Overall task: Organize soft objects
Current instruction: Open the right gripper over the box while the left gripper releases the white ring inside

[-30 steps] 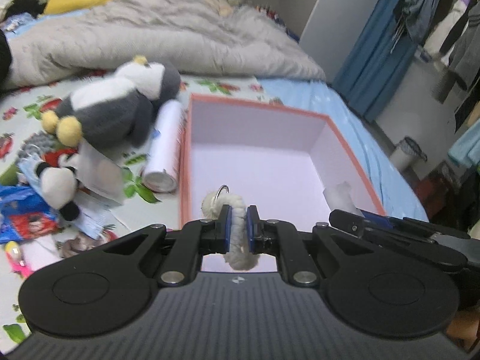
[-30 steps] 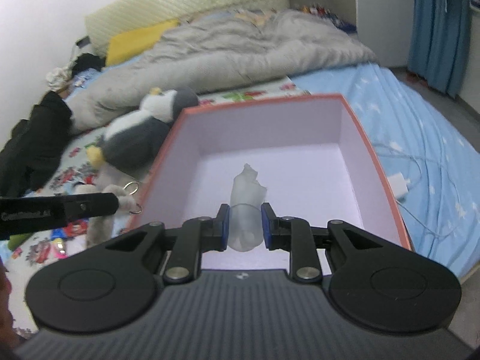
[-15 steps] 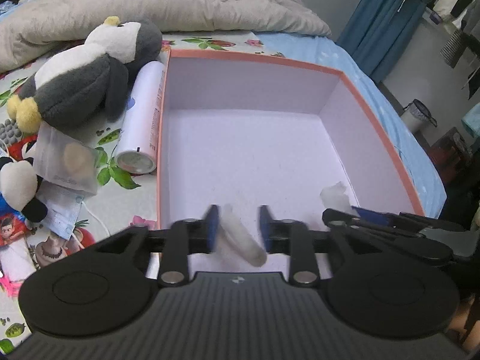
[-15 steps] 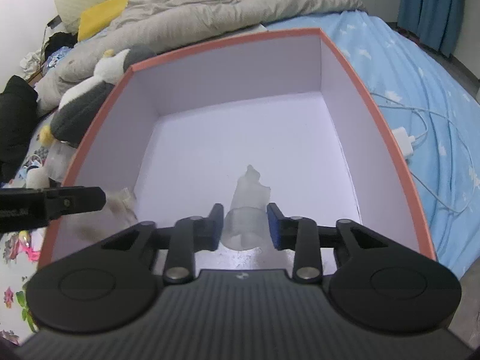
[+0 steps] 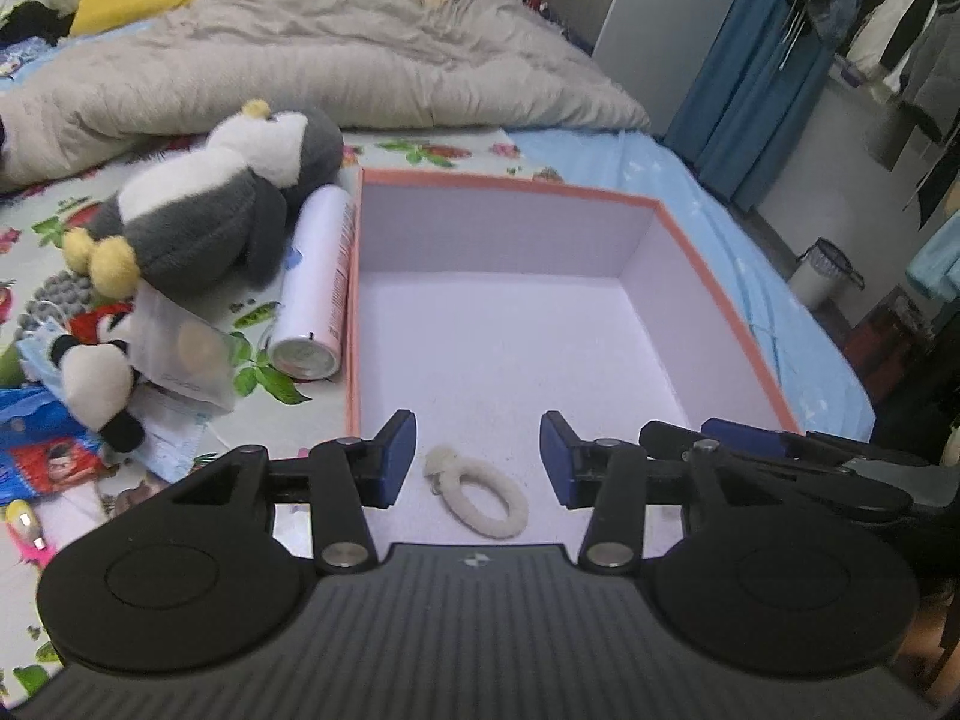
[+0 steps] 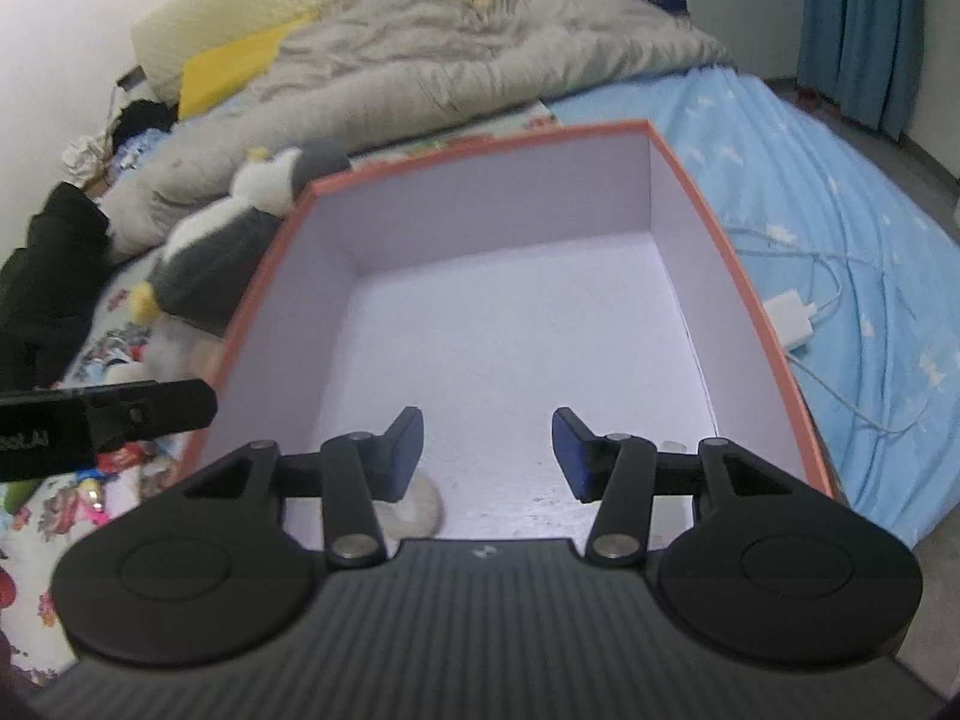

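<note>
Cream fuzzy ring [image 5: 480, 495] lying inside the orange-rimmed box [image 5: 720, 294], left tongs [image 5: 478, 459] and right tongs [image 6: 487, 453] both spread apart, empty.

Orange-rimmed cardboard box with white inside [image 5: 729, 306]: floor bare toward far wall and both far corners, open from above. Only obstacle inside: fluffy white ring [image 5: 480, 492] at near edge. Left wall outside blocked by white spray can [image 5: 318, 276] lying touching it, grey-and-white plush penguin [image 5: 204, 222] just beyond. Right side: white charger with cable [image 6: 795, 318] on the blue sheet.
</note>
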`<state>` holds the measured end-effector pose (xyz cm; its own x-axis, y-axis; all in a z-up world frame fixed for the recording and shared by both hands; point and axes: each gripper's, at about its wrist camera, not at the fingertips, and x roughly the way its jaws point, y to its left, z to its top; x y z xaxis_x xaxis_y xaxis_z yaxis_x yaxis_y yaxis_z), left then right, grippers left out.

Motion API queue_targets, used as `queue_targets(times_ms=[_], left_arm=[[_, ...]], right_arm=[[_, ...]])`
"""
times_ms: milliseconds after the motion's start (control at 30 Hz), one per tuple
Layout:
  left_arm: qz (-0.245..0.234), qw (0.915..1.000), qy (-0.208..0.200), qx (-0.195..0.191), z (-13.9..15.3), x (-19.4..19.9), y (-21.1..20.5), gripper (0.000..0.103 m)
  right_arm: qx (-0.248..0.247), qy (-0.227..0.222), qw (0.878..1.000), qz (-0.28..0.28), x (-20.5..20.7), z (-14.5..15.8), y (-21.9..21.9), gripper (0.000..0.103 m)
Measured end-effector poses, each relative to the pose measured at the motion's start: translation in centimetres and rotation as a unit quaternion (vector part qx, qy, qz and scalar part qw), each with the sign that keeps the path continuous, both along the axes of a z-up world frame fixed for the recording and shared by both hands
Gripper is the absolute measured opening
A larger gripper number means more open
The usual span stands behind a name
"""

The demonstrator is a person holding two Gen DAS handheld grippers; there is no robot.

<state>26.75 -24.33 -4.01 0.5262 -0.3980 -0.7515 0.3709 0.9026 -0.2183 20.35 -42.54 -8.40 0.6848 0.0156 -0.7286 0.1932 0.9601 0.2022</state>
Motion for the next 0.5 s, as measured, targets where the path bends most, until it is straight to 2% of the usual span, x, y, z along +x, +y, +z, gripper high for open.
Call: queue_targets(times_ms=[267,500], left_arm=[[0.010,0.9989,-0.044,-0.012,3.7,-5.0,4.0,0.052],[0.026,0.9968,-0.070,-0.027,5.8,-9.1,8.0,0.052]], right_arm=[[-0.008,-0.048,0.999,0.007,-4.3,3.8,2.6,0.051],[-0.013,-0.083,0.996,0.014,-7.9,6.4,4.4,0.051]])
